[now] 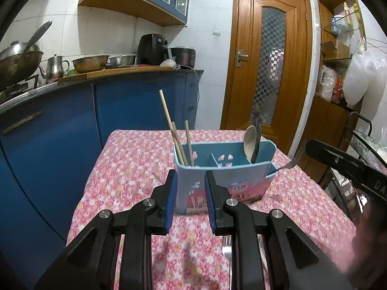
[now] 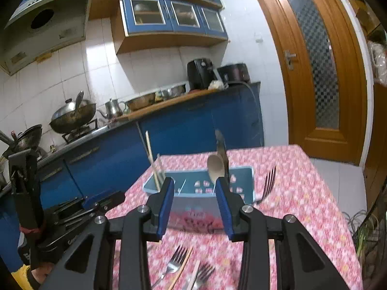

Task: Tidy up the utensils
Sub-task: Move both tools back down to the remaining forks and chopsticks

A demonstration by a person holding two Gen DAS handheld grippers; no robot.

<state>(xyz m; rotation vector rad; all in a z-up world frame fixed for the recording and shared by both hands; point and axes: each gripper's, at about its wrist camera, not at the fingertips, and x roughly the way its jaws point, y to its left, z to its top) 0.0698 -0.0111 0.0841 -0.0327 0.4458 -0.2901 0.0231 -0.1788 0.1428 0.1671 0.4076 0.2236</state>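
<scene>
Both my grippers hover empty before the utensil caddy (image 1: 225,169) on the floral tablecloth (image 1: 135,159).

My left gripper (image 1: 191,201) gapes, gripping nothing; chopsticks (image 1: 175,136) at the caddy's 9 o'clock end, spoon (image 1: 250,141) at 3. My right gripper (image 2: 194,207) spreads wide, empty; forks (image 2: 175,261) lie at 6 o'clock, another fork (image 2: 268,183) at 3.

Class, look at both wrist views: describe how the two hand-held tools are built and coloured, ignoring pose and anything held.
Each tool, left and right, has black angular linkage arms joined by round silver pivot bolts, and two flat fingers faced with ribbed blue pads. The right view shows white lettering on the left tool's black body, and a yellow sleeve behind it.
</scene>
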